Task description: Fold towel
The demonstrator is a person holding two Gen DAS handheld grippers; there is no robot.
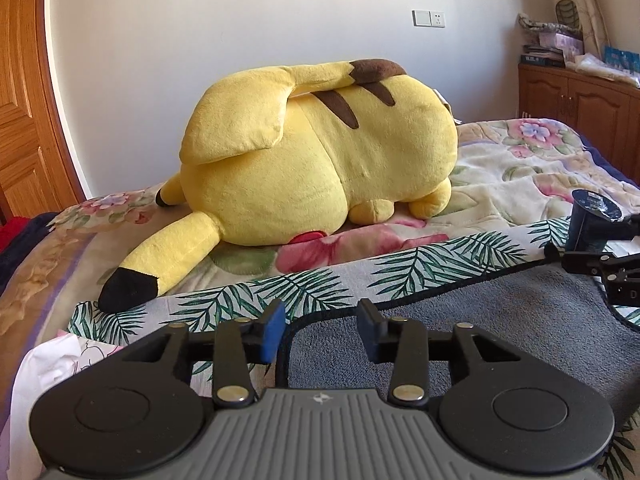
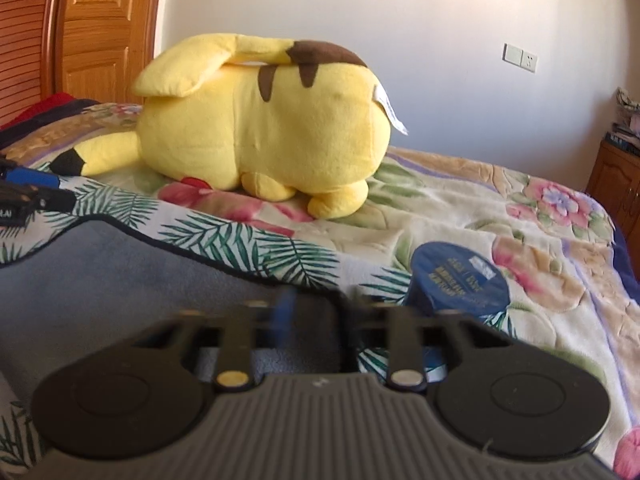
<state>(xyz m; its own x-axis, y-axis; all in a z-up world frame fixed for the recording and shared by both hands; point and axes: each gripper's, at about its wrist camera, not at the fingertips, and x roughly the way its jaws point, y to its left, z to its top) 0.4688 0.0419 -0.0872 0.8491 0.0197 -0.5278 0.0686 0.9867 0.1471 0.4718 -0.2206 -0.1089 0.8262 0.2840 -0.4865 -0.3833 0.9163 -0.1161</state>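
The towel lies flat on the bed: its top face is grey-blue (image 1: 500, 320) with a dark hem, and a palm-leaf printed face (image 1: 320, 280) shows along its far side. It also shows in the right wrist view (image 2: 120, 272). My left gripper (image 1: 322, 332) is open, its blue pads either side of the towel's dark-hemmed far left corner, holding nothing. My right gripper (image 2: 320, 312) is blurred but open, low over the towel's far right edge. The right gripper also shows at the right edge of the left wrist view (image 1: 600, 268).
A big yellow plush (image 1: 312, 152) lies on the floral bedspread (image 1: 520, 168) just beyond the towel. A dark blue round tub (image 2: 460, 284) stands by the towel's right end. A wooden door (image 1: 24, 100) is at left, a wooden cabinet (image 1: 580, 96) at right.
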